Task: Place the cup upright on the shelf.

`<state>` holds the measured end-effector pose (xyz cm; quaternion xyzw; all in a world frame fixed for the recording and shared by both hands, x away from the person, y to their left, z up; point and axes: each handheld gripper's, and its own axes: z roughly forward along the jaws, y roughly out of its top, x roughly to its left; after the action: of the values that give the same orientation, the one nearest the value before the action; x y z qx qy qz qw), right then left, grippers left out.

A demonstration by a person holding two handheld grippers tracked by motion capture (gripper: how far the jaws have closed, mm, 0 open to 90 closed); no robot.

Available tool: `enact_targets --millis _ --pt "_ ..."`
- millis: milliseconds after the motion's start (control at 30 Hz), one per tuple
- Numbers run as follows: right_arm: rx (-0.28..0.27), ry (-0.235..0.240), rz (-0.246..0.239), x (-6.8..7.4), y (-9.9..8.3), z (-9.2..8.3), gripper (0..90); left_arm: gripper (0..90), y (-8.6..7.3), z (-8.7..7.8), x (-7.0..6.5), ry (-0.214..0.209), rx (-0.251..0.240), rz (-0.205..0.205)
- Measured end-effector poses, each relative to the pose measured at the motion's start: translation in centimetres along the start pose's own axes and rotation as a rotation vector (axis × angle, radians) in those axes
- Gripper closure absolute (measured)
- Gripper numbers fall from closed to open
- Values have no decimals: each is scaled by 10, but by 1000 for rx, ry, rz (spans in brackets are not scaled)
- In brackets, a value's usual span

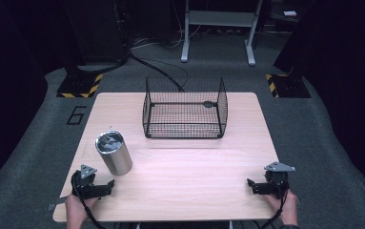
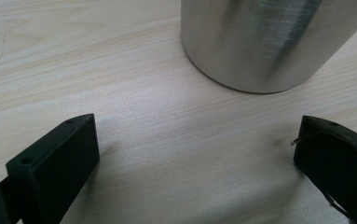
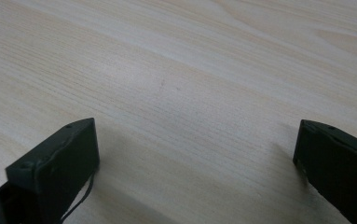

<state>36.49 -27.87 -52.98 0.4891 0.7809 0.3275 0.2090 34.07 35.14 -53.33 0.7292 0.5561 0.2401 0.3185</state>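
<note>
A brushed steel tumbler point(image 1: 114, 152) stands upright on the left of the wooden table point(image 1: 185, 176). My left gripper point(image 1: 105, 186) rests on the table just in front of it, jaws wide apart and holding nothing. In the left gripper view the tumbler's base point(image 2: 264, 44) sits a little ahead of the open left gripper point(image 2: 197, 144), apart from both jaws. My right gripper point(image 1: 254, 185) lies near the table's front right corner, also open. Bare wood fills the space in front of that right gripper point(image 3: 195, 144) in its own view.
A black wire basket point(image 1: 185, 109) stands open-topped at the back middle of the table. Around the table lies grey carpet, with stand bases marked in yellow and black stripes point(image 1: 81, 86) at the back left and right.
</note>
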Motion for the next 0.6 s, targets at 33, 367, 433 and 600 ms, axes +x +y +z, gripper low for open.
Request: enact_targets --millis 33,367,433,600 --pt "0 0 1 0 0 0 0 0 0 0 -1 5 3 -6" --pt "-5 -3 1 1 0 0 0 3 1 0 -3 13 10 -21" --pt "-9 -1 0 0 0 0 0 3 1 0 -3 10 10 -20" --pt "1 0 4 0 0 0 0 1 1 0 -2 7 13 -3"
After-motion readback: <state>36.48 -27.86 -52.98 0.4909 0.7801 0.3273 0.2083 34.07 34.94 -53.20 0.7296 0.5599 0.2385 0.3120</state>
